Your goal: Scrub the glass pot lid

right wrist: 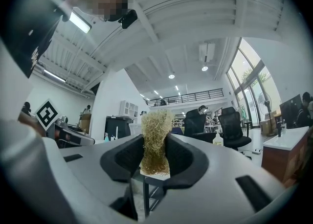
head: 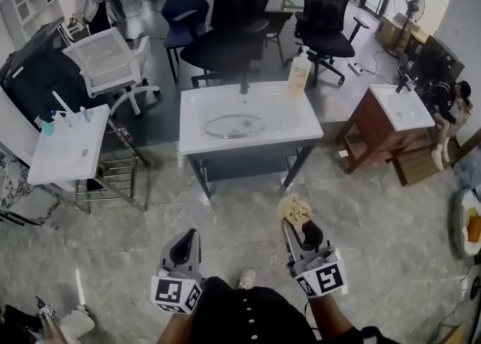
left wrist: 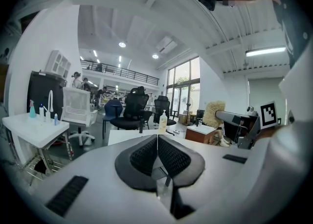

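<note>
One scrubber [right wrist: 155,130] in right claw [right wrist: 154,148], left claw [left wrist: 157,144] closed

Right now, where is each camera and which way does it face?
Head view: on the person's head, looking down at the sink holding the glass pot lid; left claw and right claw show.
Left gripper view: on the left claw, shut, empty, facing the sink.
Right gripper view: on the right claw, gripping the scrubber, tilted upward.
Shared: all show the soap bottle.
</note>
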The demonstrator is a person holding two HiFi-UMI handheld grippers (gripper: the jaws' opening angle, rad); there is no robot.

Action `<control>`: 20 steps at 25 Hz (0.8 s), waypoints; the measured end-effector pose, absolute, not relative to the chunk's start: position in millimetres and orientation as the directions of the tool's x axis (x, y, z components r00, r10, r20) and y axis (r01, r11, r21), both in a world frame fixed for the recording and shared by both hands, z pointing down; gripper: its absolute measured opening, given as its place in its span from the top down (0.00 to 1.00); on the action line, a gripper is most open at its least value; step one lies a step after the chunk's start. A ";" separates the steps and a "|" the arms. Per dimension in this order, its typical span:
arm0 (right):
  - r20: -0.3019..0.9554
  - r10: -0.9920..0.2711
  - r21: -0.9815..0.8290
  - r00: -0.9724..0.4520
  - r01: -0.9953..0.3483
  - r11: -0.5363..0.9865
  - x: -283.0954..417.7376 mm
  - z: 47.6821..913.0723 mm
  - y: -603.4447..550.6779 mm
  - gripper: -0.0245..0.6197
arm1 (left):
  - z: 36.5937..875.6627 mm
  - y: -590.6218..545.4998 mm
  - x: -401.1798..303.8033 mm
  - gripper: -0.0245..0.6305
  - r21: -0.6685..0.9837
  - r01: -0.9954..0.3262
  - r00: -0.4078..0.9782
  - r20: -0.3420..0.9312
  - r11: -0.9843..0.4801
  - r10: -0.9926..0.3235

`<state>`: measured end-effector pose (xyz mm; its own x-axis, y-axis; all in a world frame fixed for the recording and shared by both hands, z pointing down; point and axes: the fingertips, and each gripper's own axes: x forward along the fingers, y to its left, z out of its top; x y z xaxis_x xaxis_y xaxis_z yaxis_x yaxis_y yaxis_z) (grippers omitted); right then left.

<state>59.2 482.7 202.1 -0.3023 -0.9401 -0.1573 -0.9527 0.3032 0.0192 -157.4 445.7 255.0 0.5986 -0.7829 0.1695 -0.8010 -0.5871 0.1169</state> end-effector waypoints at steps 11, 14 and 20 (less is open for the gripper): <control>-0.137 -0.947 0.006 -0.289 -0.957 0.291 74.9 211.0 454.1 0.74 | 266.2 413.2 -138.5 0.92 0.133 -0.786 0.618 0.188 -0.604 -0.763; -0.143 -0.947 0.017 -0.287 -0.958 0.288 78.6 209.8 438.3 0.74 | 266.0 395.0 -134.8 0.92 0.129 -0.783 0.622 0.176 -0.608 -0.763; -0.143 -0.947 0.023 -0.286 -0.958 0.286 80.3 205.2 401.4 0.74 | 259.4 355.9 -133.7 0.92 0.125 -0.784 0.621 0.164 -0.608 -0.767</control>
<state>80.3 401.4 205.2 -0.2863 -0.9474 -0.1429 -0.9580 0.2859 0.0235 -133.7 355.9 259.4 0.6210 -0.7665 0.1638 -0.7838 -0.6083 0.1250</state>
